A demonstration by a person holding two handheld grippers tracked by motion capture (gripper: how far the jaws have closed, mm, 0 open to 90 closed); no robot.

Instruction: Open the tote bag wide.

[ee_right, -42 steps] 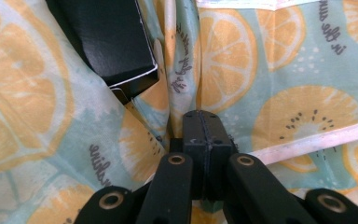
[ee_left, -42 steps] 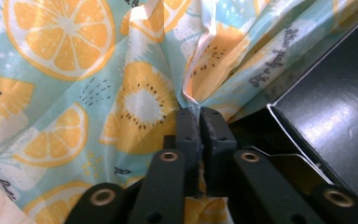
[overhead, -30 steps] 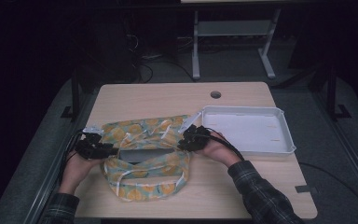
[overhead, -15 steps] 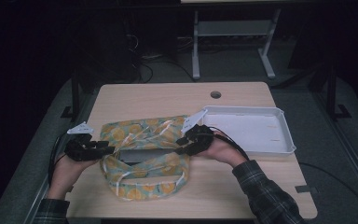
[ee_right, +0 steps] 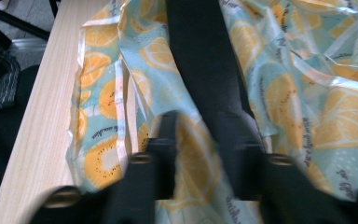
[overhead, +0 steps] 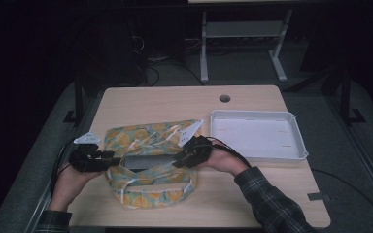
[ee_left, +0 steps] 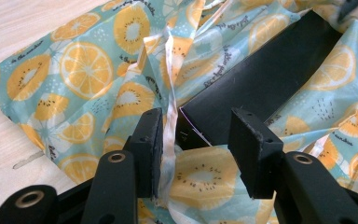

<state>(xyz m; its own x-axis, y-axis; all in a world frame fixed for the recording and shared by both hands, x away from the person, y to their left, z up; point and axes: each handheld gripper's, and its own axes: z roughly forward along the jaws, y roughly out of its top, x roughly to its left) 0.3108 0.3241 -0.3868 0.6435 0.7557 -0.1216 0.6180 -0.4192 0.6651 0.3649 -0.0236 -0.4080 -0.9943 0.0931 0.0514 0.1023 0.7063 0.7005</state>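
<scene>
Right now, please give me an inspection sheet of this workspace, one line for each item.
Surface: light wooden table with a round hole near the far edge.
Job's things: fruit-print cloth bag lying flat, a black flat box in its opening.
Clutter: empty white tray at the right of the bag.
Grippers: left hand-held gripper open, jaws either side of the box corner and a white ribbon; right hand-held gripper at the bag's other side, blurred, grip unclear.
Cables: black cable from the left one.
Surroundings: dark floor, grey metal stand behind the table.
</scene>
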